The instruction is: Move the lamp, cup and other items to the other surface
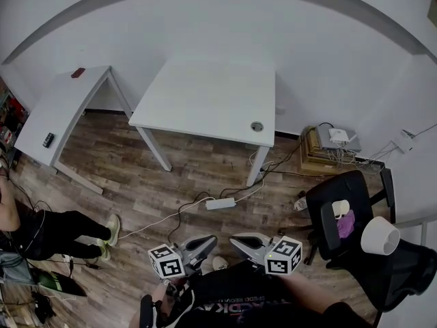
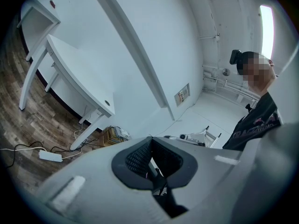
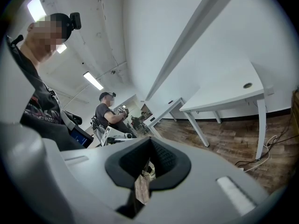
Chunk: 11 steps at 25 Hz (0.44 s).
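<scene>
Closest to me, the left gripper [image 1: 209,241] and the right gripper [image 1: 238,240] sit low over my lap, tips nearly facing each other. Both pairs of jaws are pressed together with nothing between them. To the right of the right gripper, well apart from its jaws, a black chair [image 1: 321,198] carries the cup [image 1: 340,208] with a purple cloth [image 1: 347,224] just beside it. The lamp [image 1: 379,236] shows its white shade right of that seat — I cannot tell what it rests on.

Ahead on the wooden floor [image 1: 171,173] lies a white power strip [image 1: 220,203], its cables [image 1: 179,214] trailing across the boards between me and the white worktop [image 1: 205,94]. Near the wall, right of that worktop's leg, stands a low box [image 1: 321,152] with a white device on top.

To the left a seated person's legs [image 1: 75,225] stretch out. Beyond them, a second worktop [image 1: 58,115] bears a small black thing [image 1: 48,140] and, at its far end, a dark red one [image 1: 78,72].
</scene>
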### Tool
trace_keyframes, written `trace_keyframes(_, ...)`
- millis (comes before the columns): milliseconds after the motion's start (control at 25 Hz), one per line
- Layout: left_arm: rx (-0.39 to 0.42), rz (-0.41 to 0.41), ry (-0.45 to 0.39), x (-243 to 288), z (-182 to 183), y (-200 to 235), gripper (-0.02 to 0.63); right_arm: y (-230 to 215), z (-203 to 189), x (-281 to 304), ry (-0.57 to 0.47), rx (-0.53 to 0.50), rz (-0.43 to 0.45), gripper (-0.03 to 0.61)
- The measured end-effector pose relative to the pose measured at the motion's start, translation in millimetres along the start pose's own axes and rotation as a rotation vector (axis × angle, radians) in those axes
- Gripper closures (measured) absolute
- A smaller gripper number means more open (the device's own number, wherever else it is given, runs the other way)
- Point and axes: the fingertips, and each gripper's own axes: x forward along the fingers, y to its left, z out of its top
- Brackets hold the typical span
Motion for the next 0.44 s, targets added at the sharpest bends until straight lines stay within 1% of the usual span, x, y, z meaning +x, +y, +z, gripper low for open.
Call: trace_keyframes(440,0.002,-0.010,0.010,2.2,0.1,1.8,0.614,-2.2,1.0,-0.6,-0.011,-0.003,-0.011,0.575)
